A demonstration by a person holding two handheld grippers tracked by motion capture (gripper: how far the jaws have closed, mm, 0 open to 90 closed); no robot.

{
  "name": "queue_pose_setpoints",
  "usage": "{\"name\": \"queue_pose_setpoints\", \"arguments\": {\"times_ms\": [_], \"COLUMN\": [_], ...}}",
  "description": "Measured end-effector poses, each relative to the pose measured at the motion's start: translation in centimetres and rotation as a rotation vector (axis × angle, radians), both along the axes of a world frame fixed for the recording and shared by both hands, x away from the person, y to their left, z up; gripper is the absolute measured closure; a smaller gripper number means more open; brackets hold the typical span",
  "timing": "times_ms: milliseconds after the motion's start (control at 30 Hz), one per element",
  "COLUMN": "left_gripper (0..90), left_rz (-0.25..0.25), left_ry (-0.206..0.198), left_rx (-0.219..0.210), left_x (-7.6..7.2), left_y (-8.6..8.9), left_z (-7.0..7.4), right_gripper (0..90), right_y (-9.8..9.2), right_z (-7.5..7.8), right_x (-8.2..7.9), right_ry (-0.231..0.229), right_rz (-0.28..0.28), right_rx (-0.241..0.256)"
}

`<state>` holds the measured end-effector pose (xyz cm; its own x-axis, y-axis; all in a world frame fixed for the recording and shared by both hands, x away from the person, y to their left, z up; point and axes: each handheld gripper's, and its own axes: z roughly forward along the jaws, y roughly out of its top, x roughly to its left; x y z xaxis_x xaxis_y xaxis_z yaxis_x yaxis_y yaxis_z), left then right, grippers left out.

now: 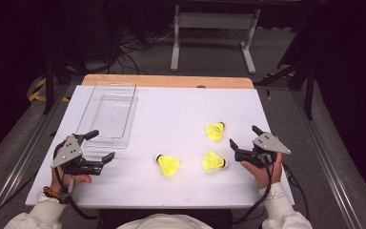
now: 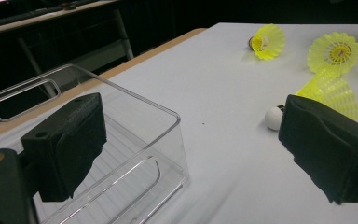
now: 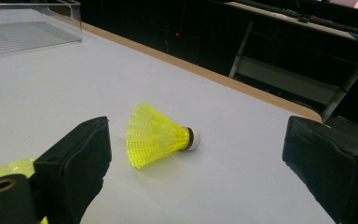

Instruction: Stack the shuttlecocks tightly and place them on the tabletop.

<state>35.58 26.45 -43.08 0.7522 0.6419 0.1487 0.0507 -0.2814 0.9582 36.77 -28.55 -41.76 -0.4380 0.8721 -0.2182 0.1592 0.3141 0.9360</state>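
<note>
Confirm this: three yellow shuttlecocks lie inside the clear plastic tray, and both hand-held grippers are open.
Not quite. The three yellow shuttlecocks lie on the white table, outside the clear plastic tray, as the high view shows. Both hand-held grippers are open.

The white worktop [image 1: 171,119] was brightly and evenly lit from overhead, while the room beyond it sank into near black. Shadows were soft and short: a faint one lay under the yellow shuttlecock [image 3: 161,135] just ahead of the right gripper [image 3: 196,163]. The clear tray [image 2: 121,140] beside the left gripper [image 2: 191,149] caught thin white glints along its rim. In both gripper views the black jaws nearest the lens were slightly soft, and the far shuttlecocks [image 2: 268,42] ahead of the left gripper looked a little blurred. The high view was grainy.
</note>
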Motion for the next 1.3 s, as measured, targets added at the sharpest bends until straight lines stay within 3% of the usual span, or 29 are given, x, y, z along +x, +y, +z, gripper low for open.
{"name": "queue_pose_setpoints", "arguments": {"times_ms": [300, 467, 567, 833, 867, 900, 933, 1033, 1300], "left_gripper": [9.6, 11.6, 12.9, 13.0, 13.6, 14.0, 14.1, 15.2, 18.2], "left_rz": [-0.033, -0.075, -0.109, -0.231, -0.231, -0.267, -0.267, -0.331, -0.368], "left_ry": [0.014, 0.003, 0.011, 0.024, 0.024, 0.027, 0.027, 0.04, 0.07], "left_rx": [0.038, 0.086, 0.079, 0.138, 0.138, 0.165, 0.165, 0.193, 0.27], "left_x": [-0.3, -0.5, -0.3, 0.3, 0.3, 0.4, 0.4, 0.8, 1.7], "left_y": [-0.9, -2.5, -3.4, -8.4, -8.4, -10.1, -10.1, -12.9, -17.1], "left_z": [-0.1, 0.3, 0.4, 0.6, 0.6, 0.6, 0.6, 0.5, 0.0], "right_gripper": [9.1, 9.3, 9.4, 9.4, 9.5, 9.7, 9.7, 9.8, 9.9], "right_y": [-0.1, 0.1, 0.0, 0.0, 0.0, 0.0, 0.1, 0.1, 0.0], "right_z": [0.0, -0.1, -0.1, -0.3, -0.3, -0.3, -0.3, -0.3, -0.5], "right_x": [0.1, 0.0, 0.0, 0.2, 0.2, 0.2, 0.2, 0.2, 0.3], "right_ry": [0.007, 0.017, 0.015, 0.029, 0.029, 0.028, 0.028, 0.031, 0.038], "right_rz": [-0.013, -0.02, -0.02, -0.028, -0.027, -0.03, -0.031, -0.028, -0.027], "right_rx": [0.009, -0.002, -0.006, -0.012, -0.015, -0.019, -0.019, -0.02, -0.021]}}
